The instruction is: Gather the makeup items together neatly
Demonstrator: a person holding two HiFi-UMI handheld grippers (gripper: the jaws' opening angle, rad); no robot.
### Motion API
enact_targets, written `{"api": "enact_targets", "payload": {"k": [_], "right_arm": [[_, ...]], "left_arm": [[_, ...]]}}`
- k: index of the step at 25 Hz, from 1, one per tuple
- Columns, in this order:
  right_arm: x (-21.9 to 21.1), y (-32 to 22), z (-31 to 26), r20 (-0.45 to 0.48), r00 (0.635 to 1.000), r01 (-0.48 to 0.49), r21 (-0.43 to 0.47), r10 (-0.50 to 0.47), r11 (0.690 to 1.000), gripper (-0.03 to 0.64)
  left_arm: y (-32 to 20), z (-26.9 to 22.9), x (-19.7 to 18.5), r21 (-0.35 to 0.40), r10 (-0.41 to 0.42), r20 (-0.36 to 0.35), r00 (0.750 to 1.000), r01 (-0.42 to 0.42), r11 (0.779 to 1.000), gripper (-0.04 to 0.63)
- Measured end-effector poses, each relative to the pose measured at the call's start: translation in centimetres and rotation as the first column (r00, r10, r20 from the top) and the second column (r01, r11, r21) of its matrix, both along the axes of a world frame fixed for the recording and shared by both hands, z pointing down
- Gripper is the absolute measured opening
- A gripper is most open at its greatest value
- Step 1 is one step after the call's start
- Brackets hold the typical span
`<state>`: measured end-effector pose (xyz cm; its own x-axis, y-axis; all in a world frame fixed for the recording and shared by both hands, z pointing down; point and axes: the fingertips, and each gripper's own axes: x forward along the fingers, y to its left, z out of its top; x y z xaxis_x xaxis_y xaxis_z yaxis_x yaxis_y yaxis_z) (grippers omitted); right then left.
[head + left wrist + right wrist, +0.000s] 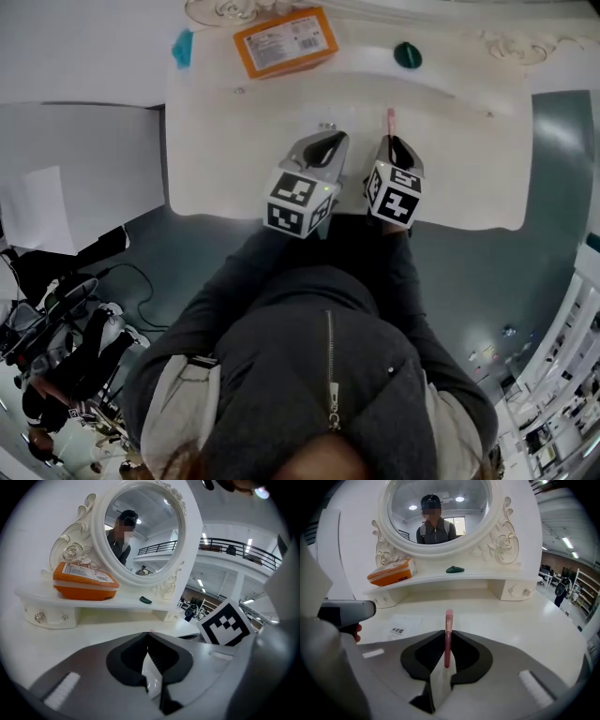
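Near the front edge of the dressing table [225, 169], a thin pink stick [448, 625] is held tight between the jaws of the right gripper [448, 641]. The left gripper [148, 641] is closed with nothing in it. An orange box [286, 40] and a small green thing [407, 55] are seen well apart on the back shelf, so most of the gathering is judged not yet done

White vanity table [234, 164], ornate round mirror [461, 513], grey floor [487, 281], possibly glossy.
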<state>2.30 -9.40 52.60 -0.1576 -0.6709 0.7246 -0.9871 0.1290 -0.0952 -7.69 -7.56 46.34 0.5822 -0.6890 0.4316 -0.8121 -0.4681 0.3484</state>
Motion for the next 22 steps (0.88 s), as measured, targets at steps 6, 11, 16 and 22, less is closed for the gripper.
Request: {"api": "enact_targets", "payload": {"k": [6,11,16,22], "right_arm": [[-1.1,1.0,0.6,-0.006,1.0,-0.023,-0.011,0.023,1.0,0.048],[-1.8,1.3,0.9,-0.016,0.999,-0.033,-0.008,0.033,0.999,0.048],[-1.6,1.2,1.3,-0.018,0.998,-0.054,-0.006,0.054,0.999,0.048],[-2.0,1.6,1.8,-0.011,0.998,-0.063,-0.024,0.062,0.998,0.048]], "left_arm": [[0.5,0.6,-0.6,-0.008,0.037,-0.007,0.999,-0.037,0.999,0.009],[0.7,1.1,-0.9,-0.015,0.063,-0.008,0.998,-0.063,0.998,0.009],[0.7,1.4,-0.6,-0.02,0.088,-0.011,0.996,-0.088,0.996,0.009],[0.9,1.9,-0.2,-0.033,0.111,-0.009,0.994,-0.111,0.993,0.009]]}}
